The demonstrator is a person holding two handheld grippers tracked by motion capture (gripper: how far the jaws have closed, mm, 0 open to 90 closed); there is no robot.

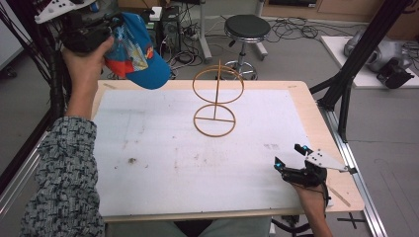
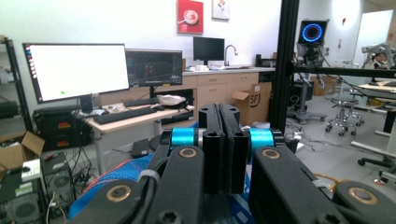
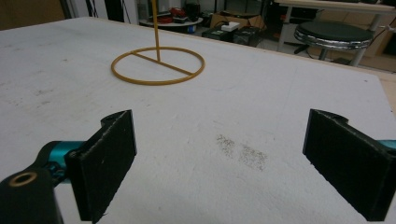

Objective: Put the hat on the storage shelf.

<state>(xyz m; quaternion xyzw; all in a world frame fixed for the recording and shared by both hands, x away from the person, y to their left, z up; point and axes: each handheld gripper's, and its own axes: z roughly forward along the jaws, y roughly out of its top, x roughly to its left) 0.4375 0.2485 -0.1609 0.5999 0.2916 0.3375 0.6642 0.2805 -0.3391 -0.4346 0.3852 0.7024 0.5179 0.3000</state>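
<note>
While the left claw (image 1: pixel 111 24) is clenched on the blue cap (image 1: pixel 138 54) high over the counter's (image 1: pixel 148 197) far left corner, the gold wire stand (image 1: pixel 217 98) lies rightward and below, its post upright. Right claw (image 1: pixel 289 155) rests released, near edge.

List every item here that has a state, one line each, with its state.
Left hand-held gripper: raised above the table's far left corner, jaws shut on the cap.
Blue baseball cap with orange and printed panels: held in the air, off the stand.
Right hand-held gripper: low over the table's near right, jaws wide open, holding nothing.
Thin yellow wire hat stand: upright on the white table, bare.
</note>
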